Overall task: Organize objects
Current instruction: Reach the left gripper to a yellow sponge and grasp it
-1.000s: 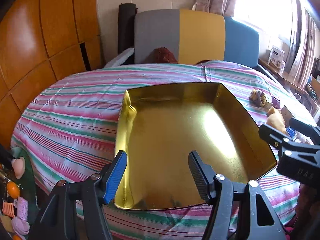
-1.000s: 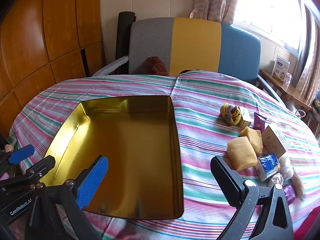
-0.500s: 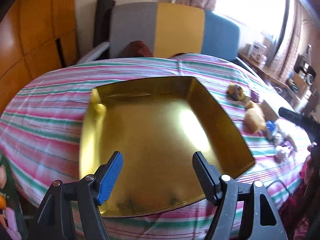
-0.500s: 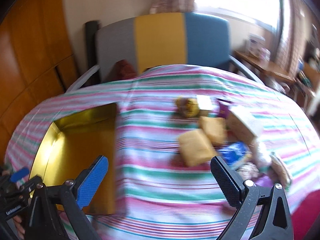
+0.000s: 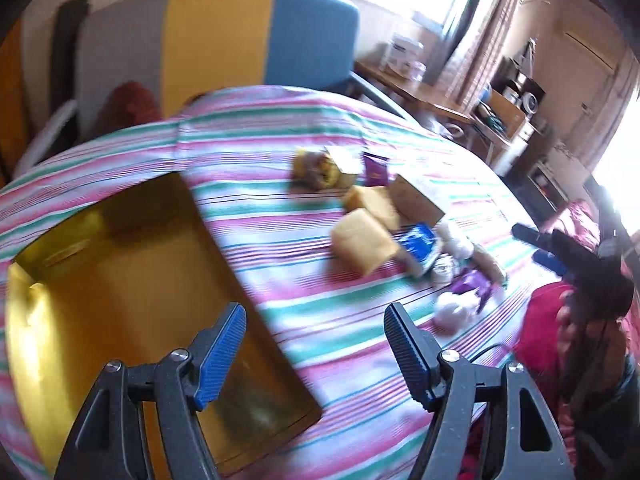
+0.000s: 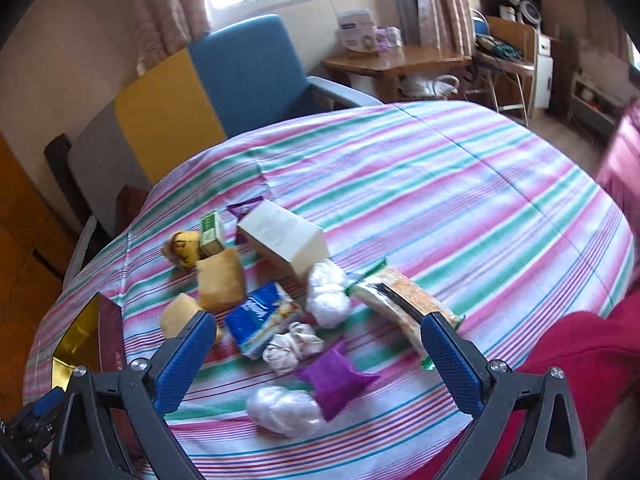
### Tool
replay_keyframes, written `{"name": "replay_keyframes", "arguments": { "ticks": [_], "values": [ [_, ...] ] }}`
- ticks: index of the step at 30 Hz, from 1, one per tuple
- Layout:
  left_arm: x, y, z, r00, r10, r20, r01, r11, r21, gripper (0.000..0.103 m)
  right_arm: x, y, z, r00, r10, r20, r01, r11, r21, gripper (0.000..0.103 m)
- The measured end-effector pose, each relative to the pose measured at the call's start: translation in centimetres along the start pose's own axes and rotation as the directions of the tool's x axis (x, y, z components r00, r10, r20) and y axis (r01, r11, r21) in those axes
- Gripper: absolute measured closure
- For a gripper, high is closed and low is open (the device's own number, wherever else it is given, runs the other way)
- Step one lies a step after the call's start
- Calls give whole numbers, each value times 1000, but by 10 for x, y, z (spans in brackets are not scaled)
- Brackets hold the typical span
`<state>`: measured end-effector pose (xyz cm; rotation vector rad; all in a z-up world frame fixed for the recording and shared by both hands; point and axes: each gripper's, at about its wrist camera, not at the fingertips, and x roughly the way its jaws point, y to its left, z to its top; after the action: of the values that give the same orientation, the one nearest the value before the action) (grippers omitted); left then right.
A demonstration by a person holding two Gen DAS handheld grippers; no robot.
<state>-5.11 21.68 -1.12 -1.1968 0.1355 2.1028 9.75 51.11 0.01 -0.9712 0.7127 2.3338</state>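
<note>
Both grippers, right gripper (image 6: 316, 354) and left gripper (image 5: 314, 344), gape wide and empty; I'd grab the purple pouch (image 6: 334, 380) at lower centre first, then drop it in the gold tray (image 5: 120, 280).

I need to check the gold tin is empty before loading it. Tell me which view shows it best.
The left wrist view: the gold tin fills its lower left, with the bare floor and far walls visible, though motion-blurred. The right wrist view catches only a corner of it at the left edge.
</note>
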Motion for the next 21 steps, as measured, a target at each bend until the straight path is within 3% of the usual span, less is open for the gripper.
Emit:
{"name": "replay_keyframes", "arguments": {
  "ticks": [4,7,10,14,17,21],
  "values": [
    [42,-16,24,997,-21,-79,19,1000,-24,31,15,-10,-4,994,91,-61,-87,994,69,0],
    [76,-22,37,990,-42,-134,31,996,-79,30,13,-11,-6,989,141,-51,-135,986,96,0],
    [110,-25,49,983,-25,-183,0,991,-136,30,12,-13,-6,983,177,-44,-172,980,104,0],
    [139,-28,57,979,-13,-201,-22,985,-171,21,14,-14,-6,976,210,-46,-204,973,110,0],
    [158,-28,60,976,-1,-219,-43,979,-197,21,18,-15,-5,972,229,-52,-222,968,114,0],
    [172,-27,58,973,42,-227,-82,981,-174,30,20,-17,-5,971,231,-58,-223,967,125,0]
  ]
}}
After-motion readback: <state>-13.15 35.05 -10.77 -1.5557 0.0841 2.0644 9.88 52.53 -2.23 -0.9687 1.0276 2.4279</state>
